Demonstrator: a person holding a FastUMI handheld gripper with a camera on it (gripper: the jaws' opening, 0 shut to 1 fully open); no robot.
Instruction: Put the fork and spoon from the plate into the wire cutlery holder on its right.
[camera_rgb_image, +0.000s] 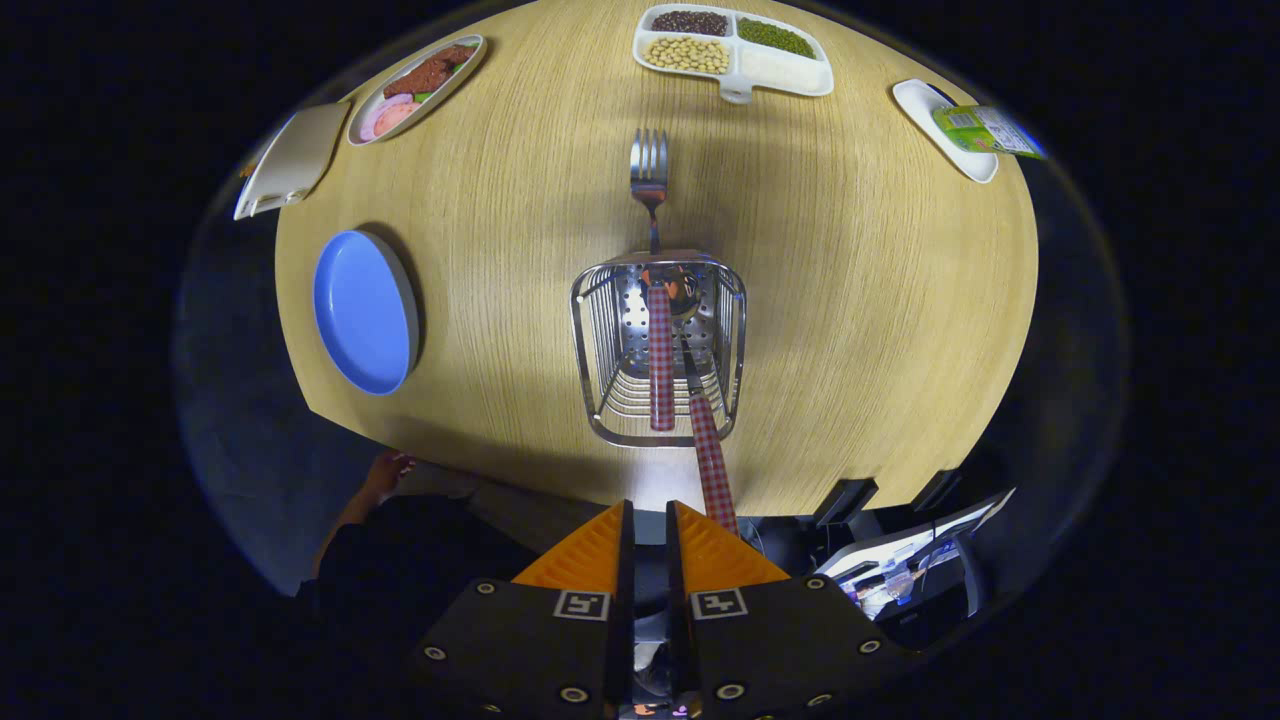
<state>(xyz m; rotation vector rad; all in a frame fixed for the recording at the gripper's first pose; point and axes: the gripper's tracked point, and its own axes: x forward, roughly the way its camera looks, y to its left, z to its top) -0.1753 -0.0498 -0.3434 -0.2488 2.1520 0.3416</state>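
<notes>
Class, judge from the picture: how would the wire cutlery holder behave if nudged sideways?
The wire cutlery holder looks light, being open wire, so it would probably slide on the smooth table. The long handles leaning over its rim may make it tip. The hand-held gripper sits nearly shut, touching nothing.

The single camera rides on the hand-held gripper (648, 520) and looks forward along its two fingers (585, 555), which stand nearly together with a narrow gap at the foot of the view. It faces steeply down from well above the round wooden table (870, 300), high enough that almost the whole tabletop fits in the fisheye picture. The wire cutlery holder (658, 345) lies straight ahead of the fingers, seen from above into its open top. A blue plate (362, 312) sits off to the left, and a divided dish (735, 50) lies far beyond the holder.
</notes>
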